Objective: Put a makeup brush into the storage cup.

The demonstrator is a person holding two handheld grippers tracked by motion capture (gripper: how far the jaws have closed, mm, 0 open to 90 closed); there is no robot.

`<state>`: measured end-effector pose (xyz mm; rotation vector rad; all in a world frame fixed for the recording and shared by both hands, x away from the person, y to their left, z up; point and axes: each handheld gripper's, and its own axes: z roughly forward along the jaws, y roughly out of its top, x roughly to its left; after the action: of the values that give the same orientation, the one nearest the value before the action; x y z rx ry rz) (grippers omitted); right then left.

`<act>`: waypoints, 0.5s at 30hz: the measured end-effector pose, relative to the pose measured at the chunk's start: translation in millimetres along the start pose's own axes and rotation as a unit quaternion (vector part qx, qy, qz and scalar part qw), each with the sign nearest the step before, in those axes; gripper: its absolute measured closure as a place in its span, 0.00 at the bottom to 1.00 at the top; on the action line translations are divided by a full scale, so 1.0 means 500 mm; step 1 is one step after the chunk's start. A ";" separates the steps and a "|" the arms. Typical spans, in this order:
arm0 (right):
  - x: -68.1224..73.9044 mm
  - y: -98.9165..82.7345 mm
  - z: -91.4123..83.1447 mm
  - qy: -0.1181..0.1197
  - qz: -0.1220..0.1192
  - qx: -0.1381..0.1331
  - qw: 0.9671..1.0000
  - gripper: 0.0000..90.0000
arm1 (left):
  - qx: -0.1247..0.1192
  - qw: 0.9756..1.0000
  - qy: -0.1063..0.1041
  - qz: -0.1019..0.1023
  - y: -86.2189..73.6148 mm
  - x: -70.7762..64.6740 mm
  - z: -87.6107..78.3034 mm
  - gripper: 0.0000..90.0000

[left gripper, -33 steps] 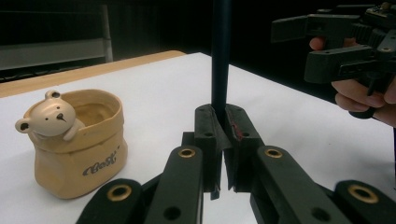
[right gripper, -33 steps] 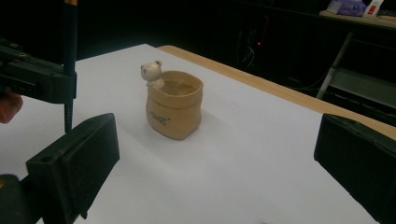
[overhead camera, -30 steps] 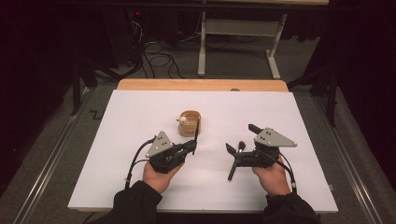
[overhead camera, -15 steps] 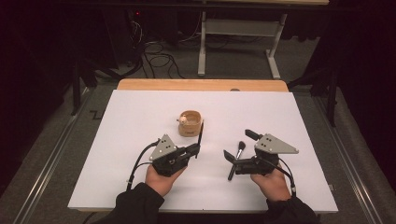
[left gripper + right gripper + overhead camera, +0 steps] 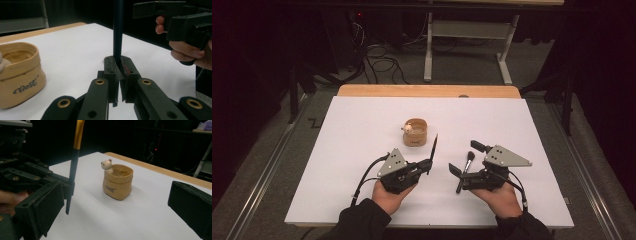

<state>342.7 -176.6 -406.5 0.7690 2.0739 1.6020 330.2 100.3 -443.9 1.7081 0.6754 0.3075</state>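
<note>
Both hands have barely shifted; my left gripper [image 5: 428, 165] clamps the dark brush [image 5: 434, 146], so I'd tip it upright over the pot [image 5: 415, 132] at frame centre, while my right gripper [image 5: 464, 160] hangs open.

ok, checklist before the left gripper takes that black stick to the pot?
1. Left gripper grip: jaws shut on the black stick. Ok.
2. Stick attitude: roughly upright above the jaws. Ok.
3. Pot: upright, mouth open, bear figure at its rim. Ok.
4. Path: bare table between stick and pot. Ok.
5. Right gripper: jaws open, off to the side. Ok.
6. Makeup brush lying between the right jaws: touching them or not, cannot tell.
</note>
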 end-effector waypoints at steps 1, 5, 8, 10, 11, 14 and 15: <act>0.000 0.000 0.000 0.000 0.000 0.000 1.000 0.02 | 0.001 1.000 -0.002 0.001 0.000 -0.002 0.001 0.94; 0.003 0.003 -0.005 0.006 0.006 -0.011 1.000 0.08 | 0.004 1.000 -0.008 0.004 -0.003 -0.012 0.006 0.94; 0.010 0.004 -0.007 0.011 0.012 -0.022 1.000 0.16 | 0.006 1.000 -0.013 0.006 -0.005 -0.019 0.011 0.94; 0.012 0.004 -0.007 0.016 0.021 -0.028 0.999 0.18 | 0.007 1.000 -0.017 0.007 -0.005 -0.023 0.013 0.94; 0.012 0.004 -0.007 0.016 0.021 -0.028 0.999 0.18 | 0.007 1.000 -0.018 0.006 -0.006 -0.025 0.015 0.94; 0.015 0.003 -0.006 0.022 0.032 -0.033 0.999 0.21 | 0.008 1.000 -0.022 0.006 -0.007 -0.030 0.017 0.94; 0.017 0.002 -0.006 0.030 0.041 -0.037 0.998 0.23 | 0.008 1.000 -0.023 0.007 -0.007 -0.031 0.017 0.94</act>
<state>334.7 -173.2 -404.6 0.7999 2.0366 1.7558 321.7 84.7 -446.8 1.7298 0.6345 0.2722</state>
